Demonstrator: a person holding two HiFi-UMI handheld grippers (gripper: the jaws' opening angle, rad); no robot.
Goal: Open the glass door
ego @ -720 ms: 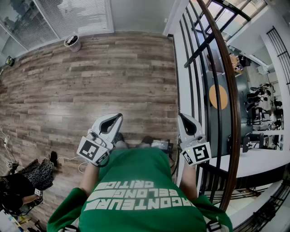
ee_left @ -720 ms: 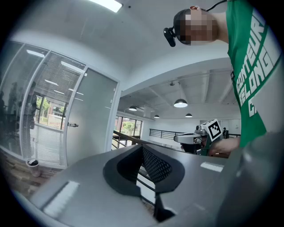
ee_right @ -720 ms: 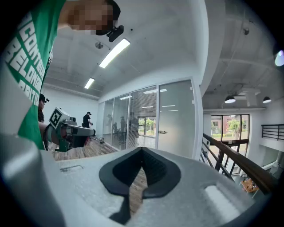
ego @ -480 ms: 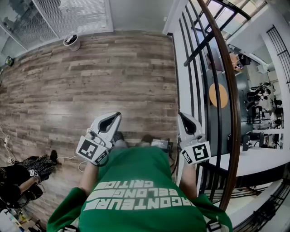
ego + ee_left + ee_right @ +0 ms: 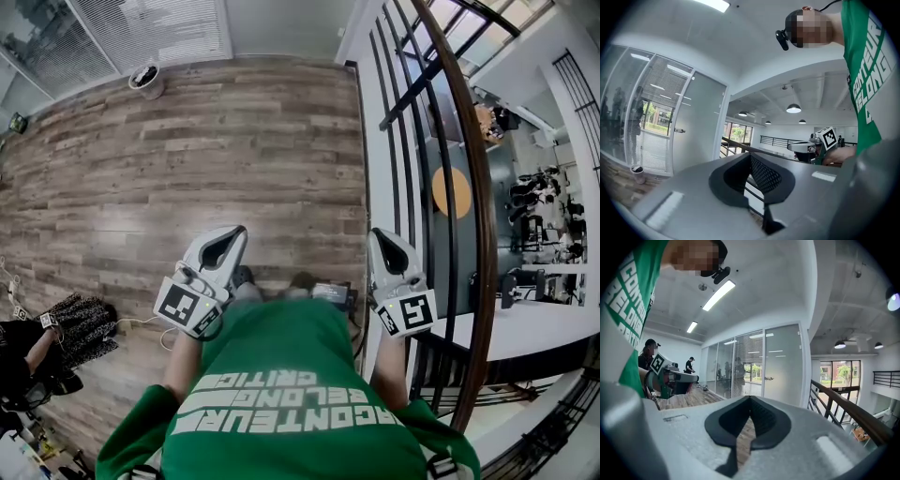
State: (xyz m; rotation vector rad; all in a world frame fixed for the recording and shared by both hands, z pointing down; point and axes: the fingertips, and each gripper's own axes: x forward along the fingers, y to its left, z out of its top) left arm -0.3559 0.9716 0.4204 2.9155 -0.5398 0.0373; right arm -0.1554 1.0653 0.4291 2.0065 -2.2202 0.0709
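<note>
left gripper (image 5: 234, 236) leftward, glass door (image 5: 783, 371) ahead

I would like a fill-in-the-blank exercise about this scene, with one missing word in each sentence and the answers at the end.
1. The left gripper and the right gripper each hold ____ between their shut jaws.
2. The glass door ahead is not open but ____.
3. The railing stands on the person's ____ side.
4. The floor is laid with ____ planks.

Missing words: nothing; closed; right; wooden.
</note>
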